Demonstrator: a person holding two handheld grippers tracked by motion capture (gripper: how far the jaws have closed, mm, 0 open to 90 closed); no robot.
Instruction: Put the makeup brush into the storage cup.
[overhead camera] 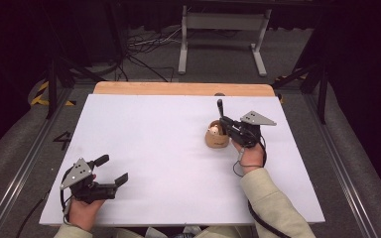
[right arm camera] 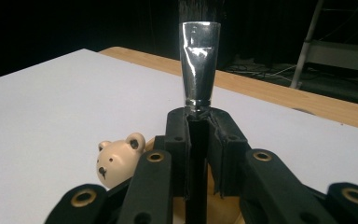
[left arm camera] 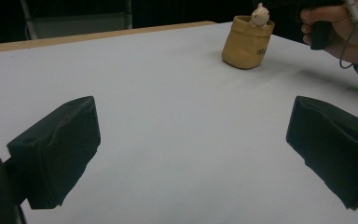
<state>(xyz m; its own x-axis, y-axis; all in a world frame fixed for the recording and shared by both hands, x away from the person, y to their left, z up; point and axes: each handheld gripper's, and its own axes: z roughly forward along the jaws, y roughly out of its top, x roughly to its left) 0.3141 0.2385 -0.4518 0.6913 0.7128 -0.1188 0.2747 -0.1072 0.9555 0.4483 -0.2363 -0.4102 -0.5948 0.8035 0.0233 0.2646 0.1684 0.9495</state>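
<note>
High view: the right gripper (overhead camera: 226,124) stands directly over the cup (overhead camera: 217,138), a tan holder with a small bear (overhead camera: 213,130) at its rim, set on the white table (overhead camera: 154,148). Its jaws are closed tight on a brush (overhead camera: 220,107), whose long axis runs upright, ferrule and bristles above the jaws, handle passing down between them toward the cup's mouth. The deciding relation is thus vertical: the cup lies straight below the brush, and the judged next move is a lowering or lifting along that same axis, with the bear just beside the path.

Right gripper view: the silver ferrule (right arm camera: 198,65) rises from the clamped pads; the bear (right arm camera: 116,158) sits left of the jaws and below them, close to the linkage.

Left gripper view: the left gripper (left arm camera: 193,149) has its jaws spread wide with nothing between them, and the cup (left arm camera: 247,43) stands well apart from it, far across the table, next to the right hand (left arm camera: 340,28). The right hand is much the nearer to the cup.

Hidden or unclear: the brush's lower end is covered by the gripper body, so whether its tip is already inside the cup cannot be told. The bristles are cut off at the top of the right gripper view and lost against the dark background.
</note>
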